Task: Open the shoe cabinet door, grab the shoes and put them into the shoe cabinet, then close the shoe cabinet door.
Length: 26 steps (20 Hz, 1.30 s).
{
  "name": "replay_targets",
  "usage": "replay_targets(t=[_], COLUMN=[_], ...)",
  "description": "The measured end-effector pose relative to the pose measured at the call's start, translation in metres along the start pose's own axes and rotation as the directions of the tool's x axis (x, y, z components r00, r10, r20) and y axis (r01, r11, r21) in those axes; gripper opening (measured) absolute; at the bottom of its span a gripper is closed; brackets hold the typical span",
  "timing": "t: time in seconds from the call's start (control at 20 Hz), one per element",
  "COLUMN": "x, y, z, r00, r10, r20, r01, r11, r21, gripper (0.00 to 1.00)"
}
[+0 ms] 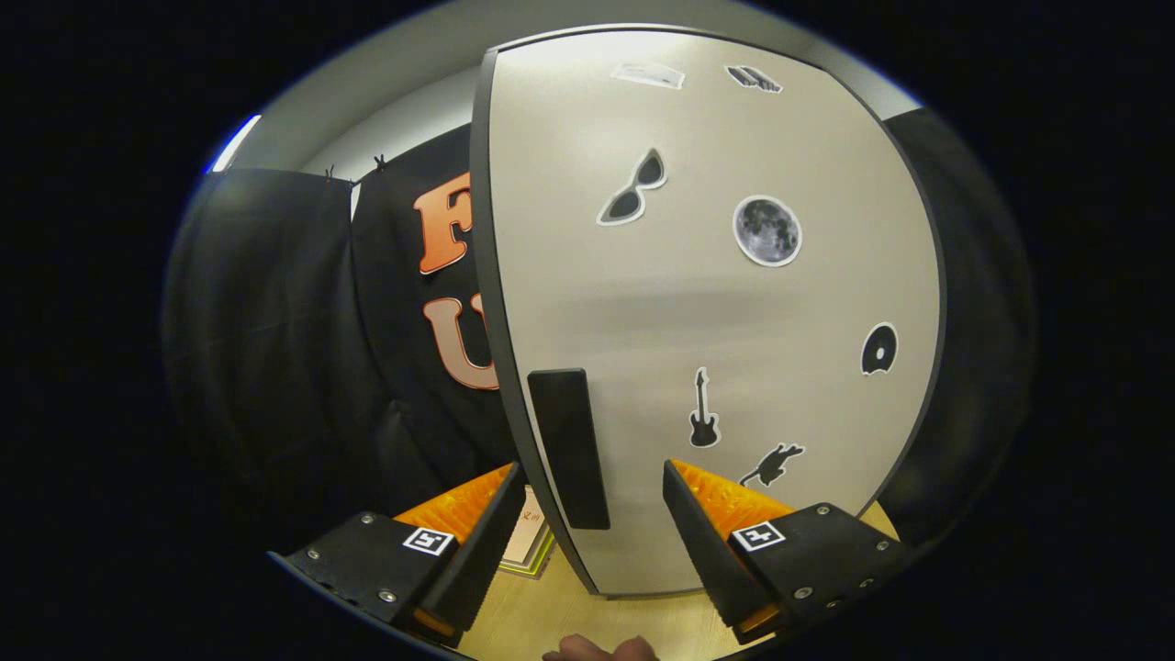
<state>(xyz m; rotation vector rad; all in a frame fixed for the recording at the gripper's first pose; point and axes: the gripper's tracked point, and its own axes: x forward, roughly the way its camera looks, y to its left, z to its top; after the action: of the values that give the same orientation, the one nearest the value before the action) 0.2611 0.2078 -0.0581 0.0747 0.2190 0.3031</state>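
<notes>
The shoe cabinet door [716, 303] fills the middle and right of the frame, pale and dotted with stickers. Its dark handle [569, 448] stands upright near the door's left edge, low center. The hand-held gripper [592, 491] is spread wide, released, fingers flanking the handle without touching it. Wooden floor [560, 615] lies below.

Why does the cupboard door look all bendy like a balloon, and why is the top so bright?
In the gripper view, the fisheye lens bows the straight edges of the shoe cabinet door; light from above washes out its top, with a soft grey shadow band across the middle. The stickers stay sharp. The tool is open, its fingers on either side of the dark handle, not pressing it.
</notes>
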Motion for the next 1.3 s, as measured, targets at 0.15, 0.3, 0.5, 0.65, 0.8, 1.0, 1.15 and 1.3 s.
replay_targets(t=[0.15,0.3,0.5,0.65,0.8,1.0,1.15,1.3], x=[-0.042,-0.088,-0.143,-0.181,-0.215,-0.264,-0.299,-0.326], y=[-0.003,-0.012,-0.028,-0.041,-0.057,-0.081,-0.093,-0.103], z=[0.006,0.005,0.008,0.017,0.022,0.038,0.051,0.057], r00=[1.000,0.998,0.996,0.993,0.990,0.982,0.978,0.976], r10=[-0.018,-0.046,-0.085,-0.103,-0.115,-0.131,-0.120,-0.104], r20=[0.024,0.034,0.036,0.063,0.086,0.136,0.172,0.191], r01=[0.018,0.047,0.087,0.107,0.120,0.142,0.136,0.120], r11=[1.000,0.998,0.994,0.992,0.991,0.987,0.987,0.990], r21=[-0.021,-0.035,-0.062,-0.064,-0.060,-0.079,-0.085,-0.071], gripper=[0.95,0.95,0.95,0.95,0.94,0.94,0.94,0.94])
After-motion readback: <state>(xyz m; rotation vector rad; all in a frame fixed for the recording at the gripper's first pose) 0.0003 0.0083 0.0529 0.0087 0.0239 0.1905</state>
